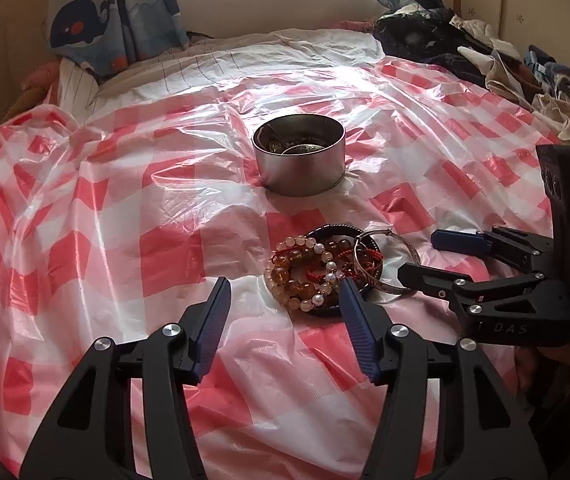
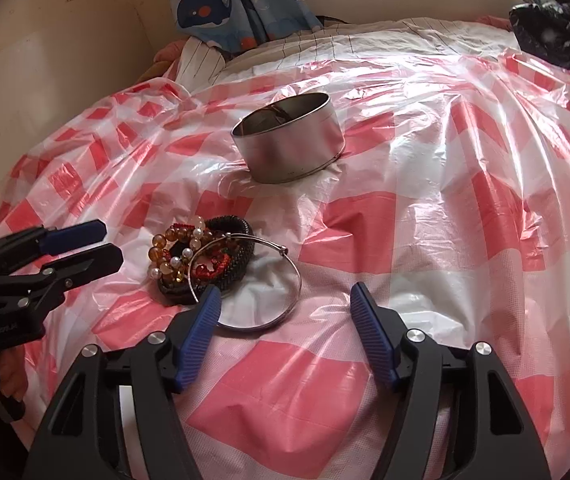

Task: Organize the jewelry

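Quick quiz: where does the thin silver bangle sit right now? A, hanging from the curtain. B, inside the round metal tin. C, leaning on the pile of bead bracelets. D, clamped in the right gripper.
C: the silver bangle rests partly on the bracelet pile, with the right gripper open and empty.

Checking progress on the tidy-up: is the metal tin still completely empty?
No, the left wrist view shows some metallic pieces already lying inside the round tin, while the bracelets sit piled on the checked sheet.
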`<control>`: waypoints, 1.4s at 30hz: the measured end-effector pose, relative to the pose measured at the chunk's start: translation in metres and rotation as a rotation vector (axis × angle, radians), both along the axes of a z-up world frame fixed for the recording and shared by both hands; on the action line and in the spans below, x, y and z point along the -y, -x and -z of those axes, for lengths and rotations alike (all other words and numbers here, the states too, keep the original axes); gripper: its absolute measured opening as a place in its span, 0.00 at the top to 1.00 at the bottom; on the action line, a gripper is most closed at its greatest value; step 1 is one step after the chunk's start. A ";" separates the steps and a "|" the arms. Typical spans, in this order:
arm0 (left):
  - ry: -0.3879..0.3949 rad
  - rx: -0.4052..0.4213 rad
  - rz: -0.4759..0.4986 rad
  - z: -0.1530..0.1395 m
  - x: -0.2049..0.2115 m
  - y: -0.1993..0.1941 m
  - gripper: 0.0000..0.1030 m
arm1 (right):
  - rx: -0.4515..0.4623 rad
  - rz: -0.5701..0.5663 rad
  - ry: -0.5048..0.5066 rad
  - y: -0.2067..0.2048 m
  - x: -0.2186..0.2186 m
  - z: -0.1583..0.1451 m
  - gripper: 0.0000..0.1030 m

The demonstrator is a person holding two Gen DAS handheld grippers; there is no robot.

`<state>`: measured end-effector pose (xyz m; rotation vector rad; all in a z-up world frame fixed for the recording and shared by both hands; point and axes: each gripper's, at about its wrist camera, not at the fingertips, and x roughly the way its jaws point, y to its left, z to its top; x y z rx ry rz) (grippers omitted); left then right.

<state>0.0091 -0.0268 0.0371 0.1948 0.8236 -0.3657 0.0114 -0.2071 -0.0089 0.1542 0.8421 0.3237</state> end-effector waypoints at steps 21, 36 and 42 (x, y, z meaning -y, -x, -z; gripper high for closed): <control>-0.192 0.039 0.071 0.015 0.029 0.008 0.38 | 0.014 -0.007 0.019 -0.001 -0.004 0.001 0.30; -0.067 0.040 -0.179 0.005 -0.031 -0.015 0.36 | 0.014 -0.006 0.020 0.000 -0.005 0.002 0.29; -0.094 -0.035 -0.020 0.022 -0.004 -0.009 0.36 | 0.014 -0.007 0.022 0.000 -0.005 0.002 0.29</control>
